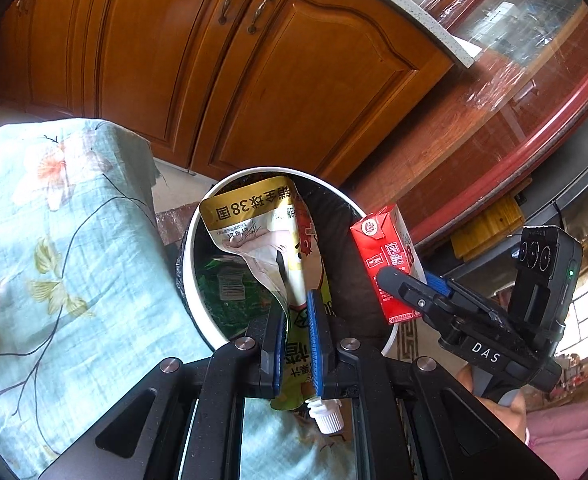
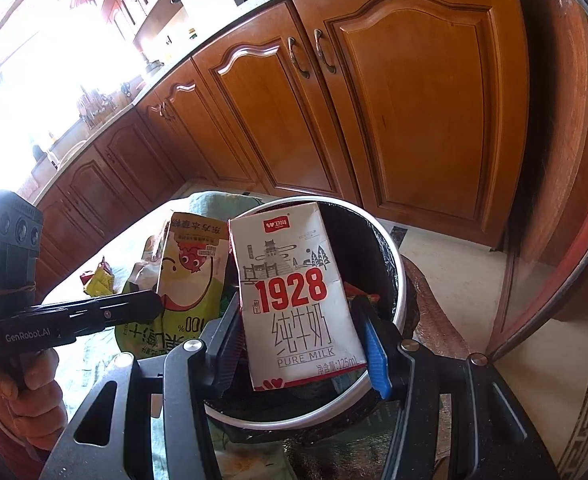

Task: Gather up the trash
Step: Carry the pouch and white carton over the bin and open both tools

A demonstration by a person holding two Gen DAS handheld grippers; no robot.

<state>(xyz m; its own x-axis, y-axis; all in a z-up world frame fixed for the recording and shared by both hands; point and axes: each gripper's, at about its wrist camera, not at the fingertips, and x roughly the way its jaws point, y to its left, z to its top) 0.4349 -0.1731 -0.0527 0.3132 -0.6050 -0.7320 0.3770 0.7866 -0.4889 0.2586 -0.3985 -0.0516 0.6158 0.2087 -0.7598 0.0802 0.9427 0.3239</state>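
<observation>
Left gripper (image 1: 296,320) clenched on a yellow-green juice pouch (image 1: 269,236), held over the white-rimmed trash bin (image 1: 191,248) beside the floral-clothed surface (image 1: 53,240). Right gripper (image 2: 302,340) clamped around a small milk carton (image 2: 294,292), poised above the same bin's rim (image 2: 398,280). Wooden cabinets (image 2: 374,112) behind.

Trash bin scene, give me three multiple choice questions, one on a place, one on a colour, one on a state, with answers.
1. Where is the milk carton?
A. above the trash bin
B. on the counter
C. on the floor

2. What colour are the digits 1928 on the carton?
A. green
B. red
C. blue

3. What is the left gripper doing?
A. open and empty
B. shut on the juice pouch
C. shut on a spoon

Answers: 1 A, the right gripper holds it over the rim. 2 B, red print on white. 3 B, the pads pinch the pouch.
</observation>
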